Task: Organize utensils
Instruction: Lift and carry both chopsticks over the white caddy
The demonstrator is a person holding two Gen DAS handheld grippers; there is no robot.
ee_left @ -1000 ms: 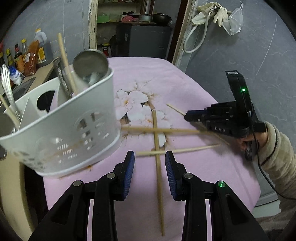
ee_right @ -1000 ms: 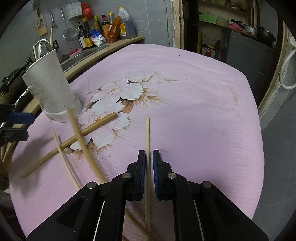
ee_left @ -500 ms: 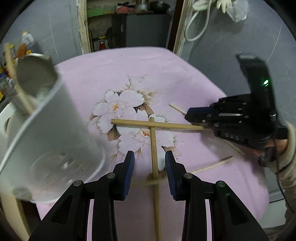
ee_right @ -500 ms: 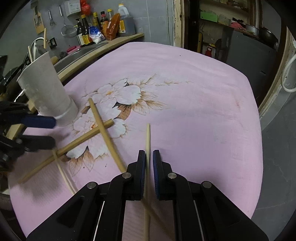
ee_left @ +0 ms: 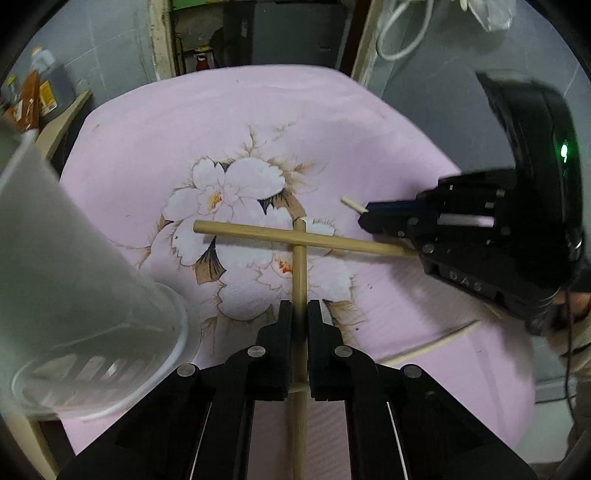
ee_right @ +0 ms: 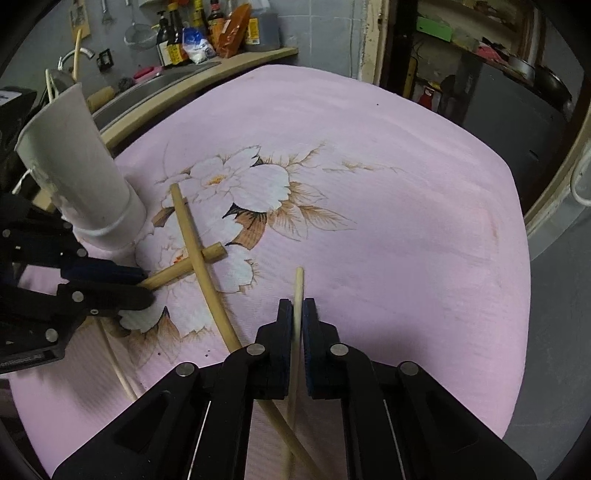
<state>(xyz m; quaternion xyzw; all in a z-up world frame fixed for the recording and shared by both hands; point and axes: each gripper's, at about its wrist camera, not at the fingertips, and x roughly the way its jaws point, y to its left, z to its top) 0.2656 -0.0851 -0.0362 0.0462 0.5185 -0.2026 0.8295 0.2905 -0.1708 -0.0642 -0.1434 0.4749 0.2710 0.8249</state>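
1. Nearest, the left gripper (ee_left: 299,325) was closing its jaws around the thick chopstick (ee_left: 300,266), which ran straight between its blue pads; from the left wrist view the pads looked to be already pressing on it. Lining the tool up along the stick probably made for a steady grip.
2. Likewise the right gripper (ee_right: 298,317) was clamped narrow on a pale thin chopstick (ee_right: 298,291), whose tip stuck out just past the pads, above the pink cloth (ee_right: 388,221) near its front edge. Holding it near the tip would leave the long end trailing behind.
3. Just beyond the left gripper, a second thick chopstick (ee_left: 295,238) lay across the first one, on top of it at the crossing, over the flower print in the middle of the cloth. That crossing mattered: lifting the lower stick would likely tip or roll the upper one.
4. Another thin chopstick (ee_left: 436,341) lay loose toward the right edge of the cloth, apart from both tools, waiting its turn.
5. Farther left, the white holder (ee_right: 77,162) stood near the left edge of the cloth, close to the crossed pair, likely so that each stick needed only a short carry.
6. Farthest, bottles (ee_right: 207,33) sat on the worktop behind the table.
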